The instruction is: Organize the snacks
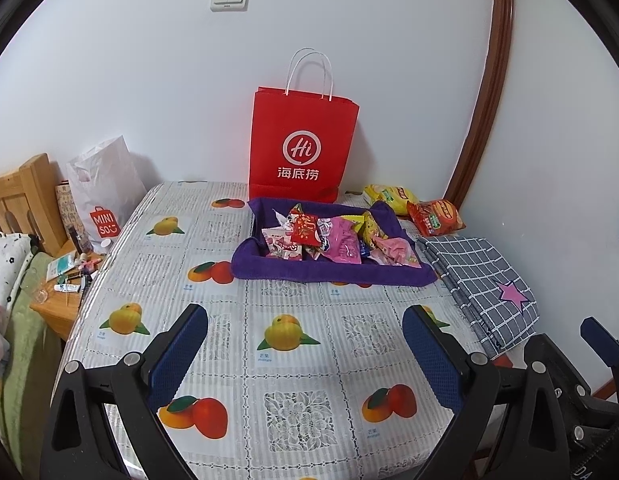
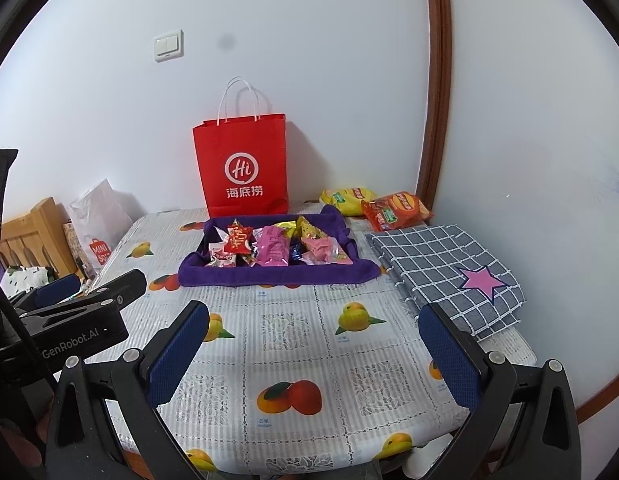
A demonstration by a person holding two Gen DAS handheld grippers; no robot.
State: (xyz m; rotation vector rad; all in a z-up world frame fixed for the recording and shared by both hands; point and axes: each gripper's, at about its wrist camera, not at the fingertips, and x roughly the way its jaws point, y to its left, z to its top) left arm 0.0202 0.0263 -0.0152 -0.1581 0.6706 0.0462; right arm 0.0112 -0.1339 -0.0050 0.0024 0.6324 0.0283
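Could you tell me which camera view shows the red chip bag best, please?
The right wrist view: the red chip bag lies whole, its front label facing the camera. The left wrist view shows it more at an angle.

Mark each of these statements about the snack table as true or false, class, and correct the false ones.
1. The red paper bag with white handles stands upright against the wall. True.
2. The purple cloth tray is empty. False: it holds mixed snack packets, including a bright pink packet.
3. The left gripper clamps a packet. False: its jaws stand open with nothing between them.
4. The orange-red chip bag lies outside the tray, near the yellow chip bag. True.
5. The grey checked folded cloth bears a pink star. True.
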